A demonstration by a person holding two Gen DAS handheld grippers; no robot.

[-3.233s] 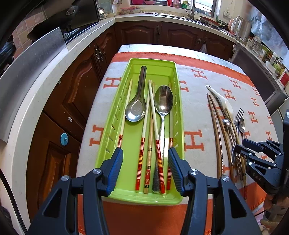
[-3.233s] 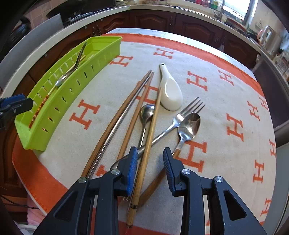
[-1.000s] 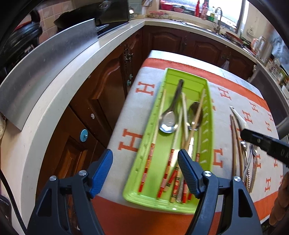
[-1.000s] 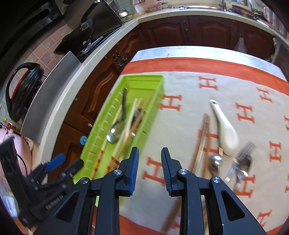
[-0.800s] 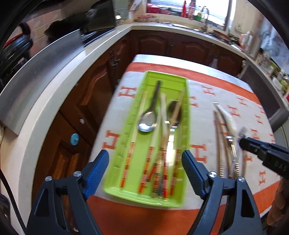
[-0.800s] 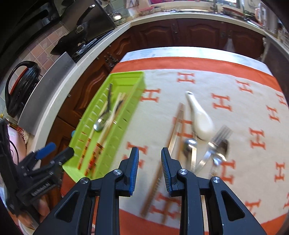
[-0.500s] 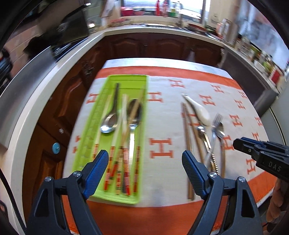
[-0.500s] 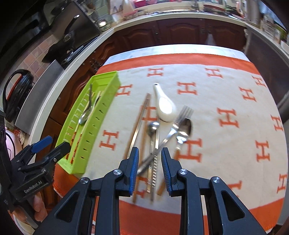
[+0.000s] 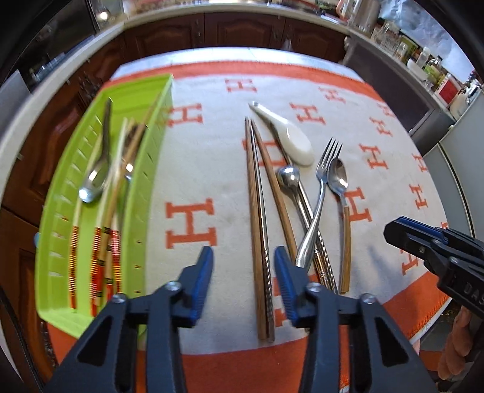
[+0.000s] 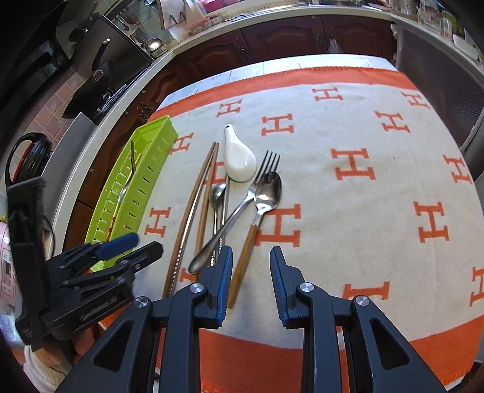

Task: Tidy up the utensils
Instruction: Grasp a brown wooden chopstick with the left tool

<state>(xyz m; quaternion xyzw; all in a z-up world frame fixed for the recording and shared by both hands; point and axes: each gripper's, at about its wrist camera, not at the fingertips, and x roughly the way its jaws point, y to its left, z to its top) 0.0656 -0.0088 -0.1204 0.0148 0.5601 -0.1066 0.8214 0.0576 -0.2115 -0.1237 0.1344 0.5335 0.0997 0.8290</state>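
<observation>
A lime green tray point(image 9: 57, 257) point(image 10: 151, 142) at the table's left holds red-banded chopsticks point(image 9: 103, 241) and metal spoons point(image 9: 93, 181). Loose utensils lie on the cloth: brown chopsticks point(image 9: 252, 211) point(image 10: 193, 196), a white ceramic spoon point(image 9: 295, 142) point(image 10: 239, 160), a fork point(image 9: 320, 193) point(image 10: 239, 208), a small metal spoon point(image 9: 289, 178) point(image 10: 217, 193) and a wood-handled spoon point(image 9: 340, 184) point(image 10: 266, 190). My left gripper point(image 9: 243, 272) is open and empty over the chopsticks' near ends. My right gripper point(image 10: 251, 272) is open and empty, just right of the wood-handled spoon's handle.
An orange-and-cream cloth with H marks point(image 9: 193, 169) point(image 10: 363, 211) covers the table. Dark wood cabinets and a pale counter point(image 10: 272, 18) run behind and to the left. The table's near edge is right under both grippers.
My left gripper has swung right from over the green tray to over the loose chopsticks and narrowed its opening. My right gripper has moved lower and closer to the loose utensils.
</observation>
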